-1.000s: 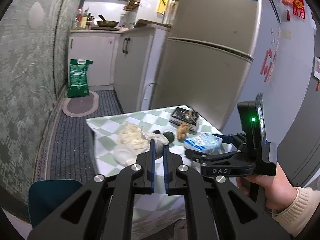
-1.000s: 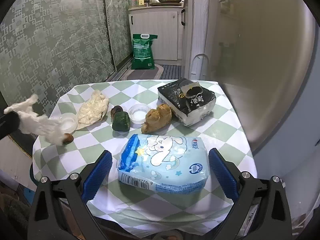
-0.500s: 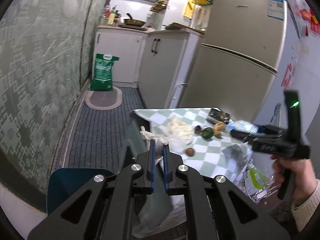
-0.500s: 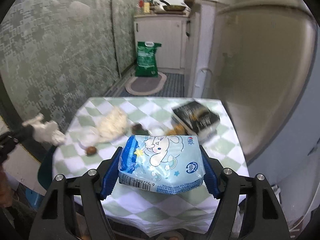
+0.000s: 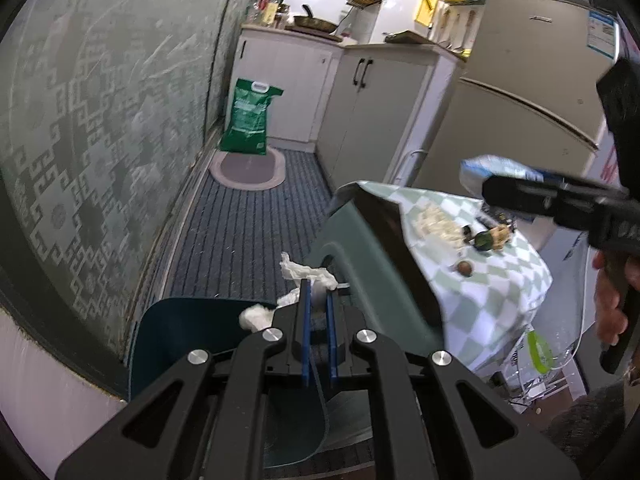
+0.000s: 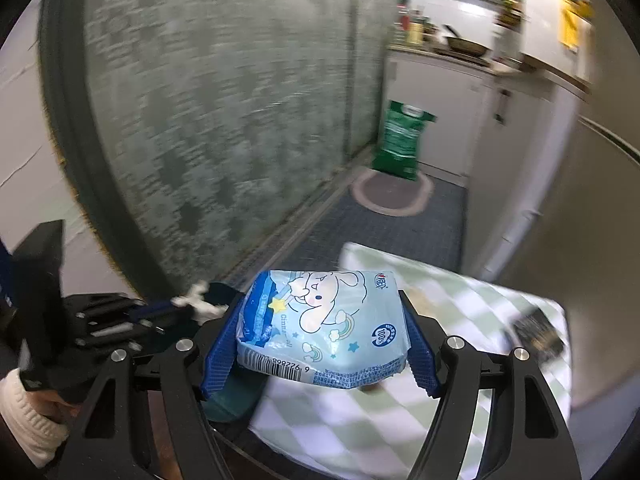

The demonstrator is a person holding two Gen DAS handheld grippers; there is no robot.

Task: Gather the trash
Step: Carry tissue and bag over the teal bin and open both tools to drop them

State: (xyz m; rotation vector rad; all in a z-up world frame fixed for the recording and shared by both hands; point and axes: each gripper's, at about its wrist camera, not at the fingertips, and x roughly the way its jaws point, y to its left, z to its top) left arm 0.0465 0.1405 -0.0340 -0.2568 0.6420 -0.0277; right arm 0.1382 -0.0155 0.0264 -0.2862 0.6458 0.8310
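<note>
Left gripper point(image 5: 317, 294) pinches crumpled white tissue point(image 5: 306, 274) directly above open teal plastic bin point(image 5: 180, 332); right gripper point(image 6: 320, 344) clamps blue tissue pack point(image 6: 324, 328), farther right.

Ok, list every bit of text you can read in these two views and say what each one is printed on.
"100" in a round badge: on the blue tissue pack held in the right gripper.
"6 922868", upside down under the barcode: same pack.
"DAS", partly cut off: on the right gripper's body, seen from the left wrist.
Green sack, fridge sticker, black packet: print too small or blurred.
</note>
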